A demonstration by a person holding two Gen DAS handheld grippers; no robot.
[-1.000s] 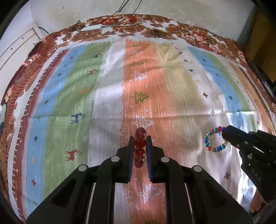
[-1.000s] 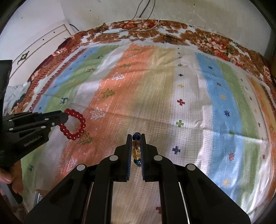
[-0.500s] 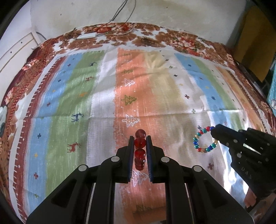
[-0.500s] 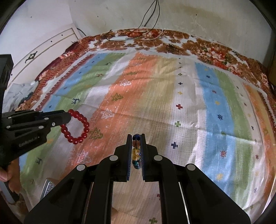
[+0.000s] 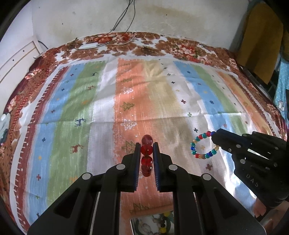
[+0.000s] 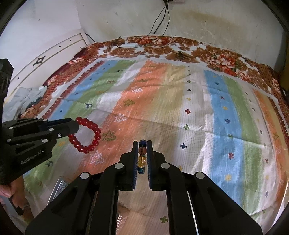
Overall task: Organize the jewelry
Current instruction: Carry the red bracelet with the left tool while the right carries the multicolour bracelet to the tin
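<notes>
Red glass beads fill the narrow gap of my left gripper (image 5: pixel 146 151): I hold the red bracelet (image 5: pixel 146 157) edge-on, its beads stacked in a line between the two pads, one bead poking out past the fingertips. From my right wrist view the same red bracelet (image 6: pixel 86 134) hangs as a full ring off the left gripper (image 6: pixel 76 127) at 9 o'clock, clear above the bed.

My right gripper (image 6: pixel 142 151) is nearly closed too, pinching the multicoloured bracelet (image 6: pixel 142 157); I see dark blue, brown, amber and teal beads lined up between its pads. In the left wrist view that multicoloured bracelet (image 5: pixel 204 145) dangles as a loop from the right gripper (image 5: pixel 215 138) at 3 o'clock.

Below both lies the striped bedspread (image 5: pixel 162 101), with bands of blue, green, white and orange, small trees, reindeer and crosses, and a brown floral border at 12 o'clock. Black cables (image 6: pixel 162 16) run down the wall behind. At 6 o'clock in the left view the corner of a tin box (image 5: pixel 153 224) shows, with beads lying in it.
</notes>
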